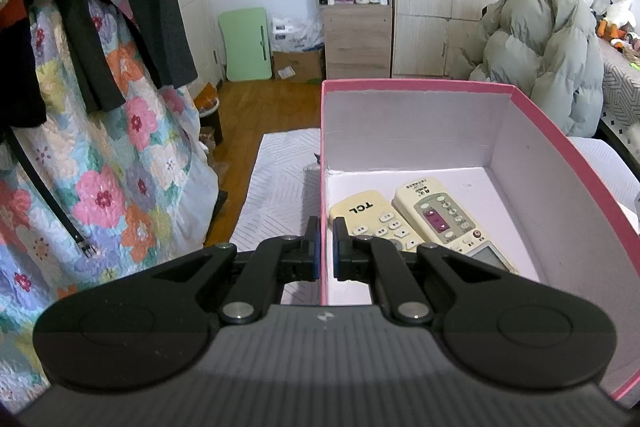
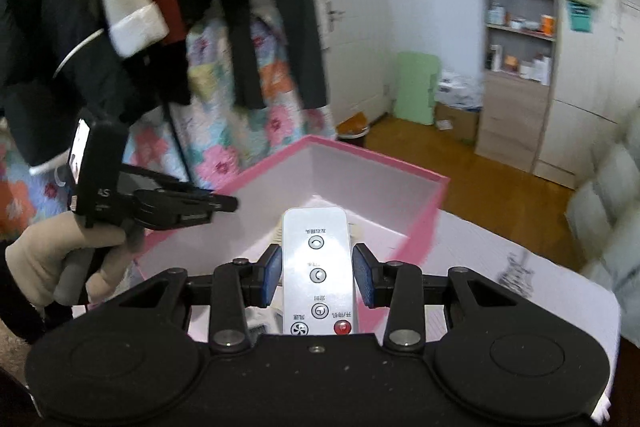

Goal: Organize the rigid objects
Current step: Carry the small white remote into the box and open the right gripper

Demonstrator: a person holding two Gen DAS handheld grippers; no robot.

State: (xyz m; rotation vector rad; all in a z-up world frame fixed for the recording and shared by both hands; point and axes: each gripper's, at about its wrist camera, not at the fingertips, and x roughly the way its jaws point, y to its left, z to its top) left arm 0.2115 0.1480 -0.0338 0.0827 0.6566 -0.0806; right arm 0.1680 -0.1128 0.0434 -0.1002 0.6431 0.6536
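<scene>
In the left wrist view, the left tongs (image 1: 326, 227) are pinching the left wall of the pink box (image 1: 576, 155), one finger outside and one inside, while two cream remotes, a TCL remote (image 1: 370, 217) and a second remote (image 1: 440, 215), are lying side by side on the box floor against that wall. In the right wrist view, the right tongs (image 2: 318, 269) are pinching a white remote (image 2: 318, 267) by its long sides, holding it over the box's near edge, while the left tongs (image 2: 224, 203) are reaching to the box's left wall, gripped by a gloved hand (image 2: 60, 259).
</scene>
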